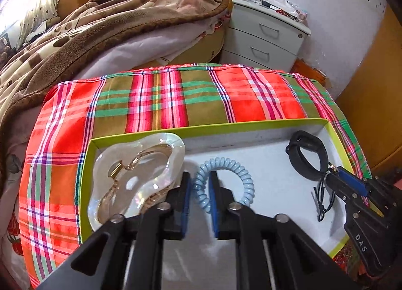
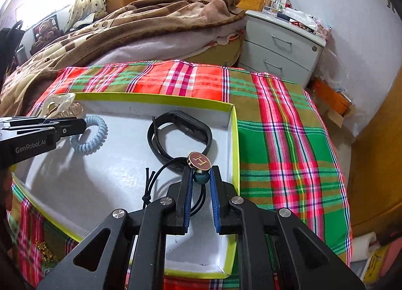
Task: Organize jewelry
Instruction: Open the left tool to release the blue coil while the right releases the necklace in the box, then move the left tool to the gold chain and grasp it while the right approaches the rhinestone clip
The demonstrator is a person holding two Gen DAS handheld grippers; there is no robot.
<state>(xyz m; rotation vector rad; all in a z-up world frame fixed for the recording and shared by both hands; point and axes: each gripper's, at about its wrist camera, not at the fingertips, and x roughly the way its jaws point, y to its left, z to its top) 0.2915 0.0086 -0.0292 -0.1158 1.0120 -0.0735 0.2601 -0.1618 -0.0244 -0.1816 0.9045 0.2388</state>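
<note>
**A:** Where does the jewelry sit?

**B:** All in the shallow box (image 2: 233, 124) with the yellow-green rim and white floor, on the plaid cloth (image 2: 284, 124). The right gripper (image 2: 201, 177) is clenched on a hair tie (image 2: 160, 172): its blue pads press a dark teal bead (image 2: 201, 177), and a round maroon charm (image 2: 198, 160) with a gold "H" sits just above the fingertips. The black cord loops down onto the box floor, knotted ends sticking up.

**A:** And the left one?

**B:** The left gripper (image 1: 199, 182) stands released. A pale blue spiral band (image 1: 241, 179) lies on the box floor with part of its coil between the blue pads, which do not press it (there is a visible gap on each side). No earlier picture, so that is all I can say.

**A:** What else is in the box?

**B:** A black wristband (image 2: 181, 134) curled at the far side, touching the hair tie's cord. At the left end, a pearly, wavy-edged dish (image 1: 140, 172) holding a clear amber hair claw (image 1: 130, 164) with a gold spring.

**A:** Any writing?

**B:** "GenRobot.AI" on the left gripper's side in the right view, "DAS" on the right gripper's in the left view.

**A:** Beyond the table?

**B:** A bed with a brown blanket (image 1: 75, 29), and a grey drawer cabinet (image 1: 266, 36).
</note>
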